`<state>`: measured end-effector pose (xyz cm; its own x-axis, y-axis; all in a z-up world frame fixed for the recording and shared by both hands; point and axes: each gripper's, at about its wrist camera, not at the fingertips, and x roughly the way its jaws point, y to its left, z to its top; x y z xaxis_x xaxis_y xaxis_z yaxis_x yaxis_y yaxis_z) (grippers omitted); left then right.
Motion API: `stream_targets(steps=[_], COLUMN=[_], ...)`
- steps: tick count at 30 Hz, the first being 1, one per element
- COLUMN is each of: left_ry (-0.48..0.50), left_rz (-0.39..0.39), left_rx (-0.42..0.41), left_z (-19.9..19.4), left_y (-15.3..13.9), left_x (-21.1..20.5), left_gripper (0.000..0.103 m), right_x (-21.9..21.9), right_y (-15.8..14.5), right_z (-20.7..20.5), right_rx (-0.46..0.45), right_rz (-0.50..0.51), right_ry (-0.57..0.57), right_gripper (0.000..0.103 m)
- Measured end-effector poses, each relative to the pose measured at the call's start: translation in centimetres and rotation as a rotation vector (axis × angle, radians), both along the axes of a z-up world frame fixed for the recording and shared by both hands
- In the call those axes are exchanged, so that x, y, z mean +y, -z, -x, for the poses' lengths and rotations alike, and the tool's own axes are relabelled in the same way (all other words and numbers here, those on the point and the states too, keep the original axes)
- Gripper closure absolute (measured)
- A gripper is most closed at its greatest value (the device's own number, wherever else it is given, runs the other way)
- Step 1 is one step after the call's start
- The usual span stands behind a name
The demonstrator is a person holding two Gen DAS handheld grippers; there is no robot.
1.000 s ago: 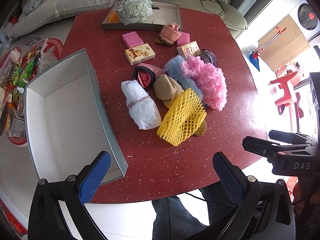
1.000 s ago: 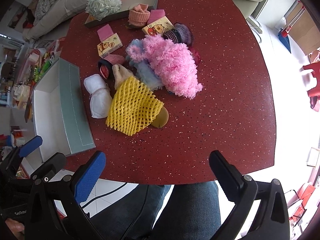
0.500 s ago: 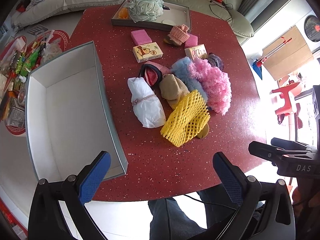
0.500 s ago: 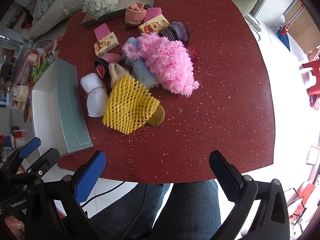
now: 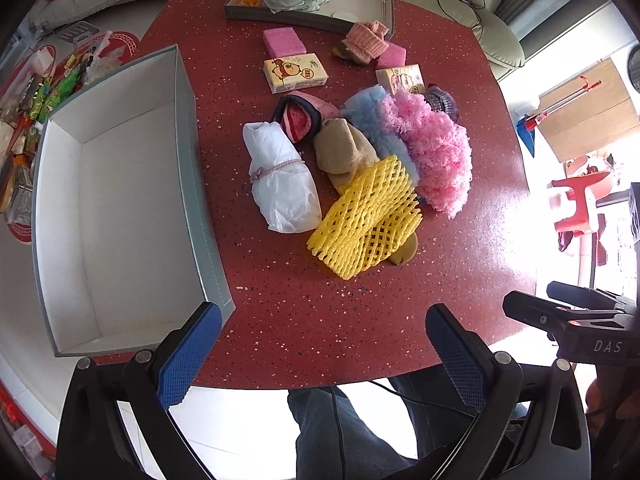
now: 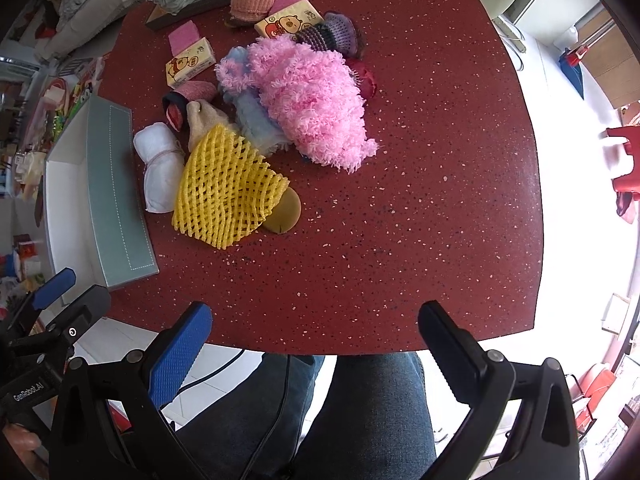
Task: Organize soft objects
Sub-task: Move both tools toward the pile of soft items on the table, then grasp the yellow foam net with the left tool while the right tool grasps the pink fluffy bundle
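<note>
With both my left claw [image 5: 320, 330] and right claw [image 6: 314, 326] spread wide and empty, I'd pinch the yellow foam net [image 5: 366, 220] atop the worktop [image 5: 320, 312] pile, then carry it left into the empty grey box [image 5: 120, 208].

The table [image 5: 360, 320] is glossy red stone-look, speckled pale. The net [image 5: 366, 222] is yellow foam mesh; the duster [image 5: 434, 152] beside it is shaggy pink fluff. The bundle [image 5: 280, 178] is thin white crinkled film tied with string. The box [image 5: 120, 208] has matt white inside walls and stitched grey-green outside. Each tool [image 6: 314, 338] is matt black plastic with ribbed blue pads [image 6: 180, 354].
</note>
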<state>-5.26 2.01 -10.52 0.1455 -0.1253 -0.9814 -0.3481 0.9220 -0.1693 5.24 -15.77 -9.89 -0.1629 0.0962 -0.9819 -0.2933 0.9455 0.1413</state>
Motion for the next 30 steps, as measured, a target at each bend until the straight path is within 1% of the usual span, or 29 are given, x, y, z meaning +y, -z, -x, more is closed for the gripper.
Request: stream_targets(steps=[8,11,16,20,22,25,27,30], left_ry=[-0.046,-0.068,-0.12,-0.143,-0.147,-0.164,-0.153,-0.098], left_rz=[-0.005,-0.005,0.005,0.009,0.001,0.001,0.006,-0.024], left_rx=[0.057,0.075,0.102,0.122,0.123,0.121,0.112,0.096], left_z=[-2.7,-4.0,-4.9,-4.7,-4.7,-4.6,-4.8,-5.8], left_y=[1.1,1.6,2.9,3.3,3.4,3.7,3.9,4.4], left_x=[-2.5,-3.0,-2.6,-2.0,-1.9,-1.8,-2.1,-3.1], left_gripper=[0.0,0.0,0.0,0.0,0.0,0.0,0.0,0.0], right_x=[-2.3,-3.2,-3.4,-3.1,-2.9,-2.9,-2.8,-2.9], right_y=[1.1,1.6,3.3,4.5,5.4,6.7,7.5,7.8], right_z=[-3.9,-5.0,-5.4,-5.6,-5.6,-5.4,-5.2,-5.6], right_rx=[0.032,0.06,0.129,0.136,0.135,0.157,0.161,0.141], right_rz=[-0.024,-0.025,-0.033,-0.049,-0.047,-0.047,-0.04,-0.046], right_ry=[-0.024,-0.02,-0.027,-0.021,-0.017,-0.01,-0.011,-0.002], right_gripper=[0.0,0.0,0.0,0.0,0.0,0.0,0.0,0.0])
